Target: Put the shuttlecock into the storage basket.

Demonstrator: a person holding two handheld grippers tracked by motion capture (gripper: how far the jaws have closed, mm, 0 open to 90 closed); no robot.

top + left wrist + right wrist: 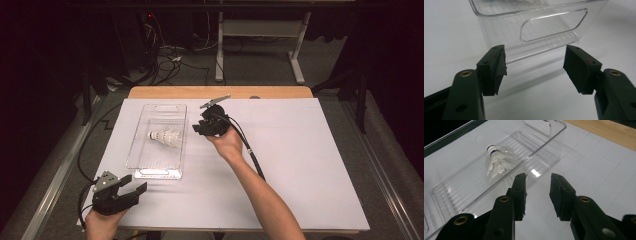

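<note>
A white feathered shuttlecock (165, 137) (497, 163) lies on its side in a clear plastic tray (142, 117) (544, 147) (499, 11) on the white sheet. My right gripper (196, 128) (537, 192) hovers just off the tray's right rim, open, with nothing between its jaws. My left gripper (134, 185) (534, 65) rests near the table's front left, open and empty, facing the tray's near end with its handle cutout (554, 25).
A white sheet (300, 150) covers the table, with a wooden strip (220, 92) showing at the far edge. A black cable (252, 155) trails from the right gripper along the forearm. Beyond the table stand a table frame and loose cables on the floor.
</note>
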